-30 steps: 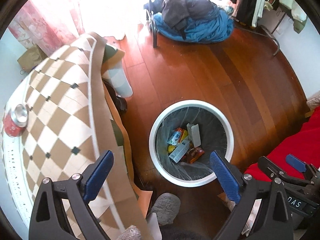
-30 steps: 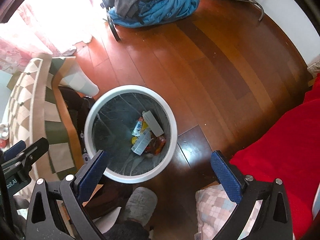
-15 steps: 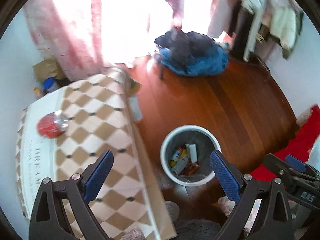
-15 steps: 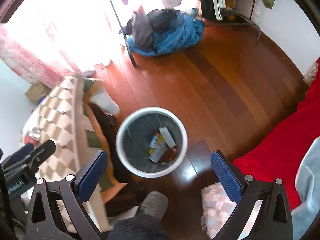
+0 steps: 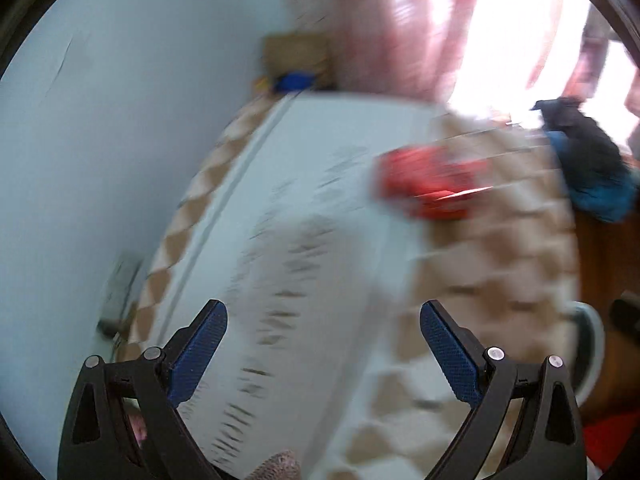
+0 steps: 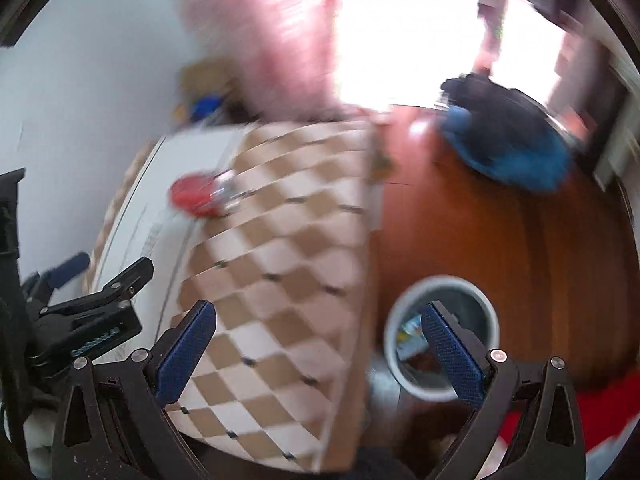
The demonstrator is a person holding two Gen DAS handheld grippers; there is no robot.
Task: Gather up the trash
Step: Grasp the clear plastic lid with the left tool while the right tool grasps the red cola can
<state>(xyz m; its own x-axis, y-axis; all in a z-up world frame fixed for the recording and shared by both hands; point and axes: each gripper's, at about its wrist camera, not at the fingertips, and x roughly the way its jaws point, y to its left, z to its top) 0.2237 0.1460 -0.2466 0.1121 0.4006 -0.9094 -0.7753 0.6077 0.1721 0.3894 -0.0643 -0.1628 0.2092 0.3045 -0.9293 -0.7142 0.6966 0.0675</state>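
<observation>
A red can [image 5: 432, 184] lies on the checkered tablecloth [image 5: 480, 264]; it is blurred. It also shows in the right wrist view [image 6: 196, 197]. My left gripper [image 5: 324, 344] is open and empty above the table, short of the can, and shows in the right wrist view [image 6: 86, 280]. My right gripper [image 6: 320, 340] is open and empty over the table's edge. The white-rimmed trash bin [image 6: 444, 344] stands on the floor below it, with wrappers inside. Its rim shows in the left wrist view [image 5: 592, 344].
A pale wall [image 5: 100, 140] runs along the table's left side. A cardboard box [image 5: 296, 60] stands behind the table by pink curtains [image 6: 288, 40]. A blue and black clothes heap [image 6: 508, 136] lies on the wooden floor [image 6: 520, 248]. Red fabric [image 6: 600, 412] is at the lower right.
Both grippers have swung up and left, away from the bin and over the table. The red can is now ahead of the left gripper. Both views are motion-blurred.
</observation>
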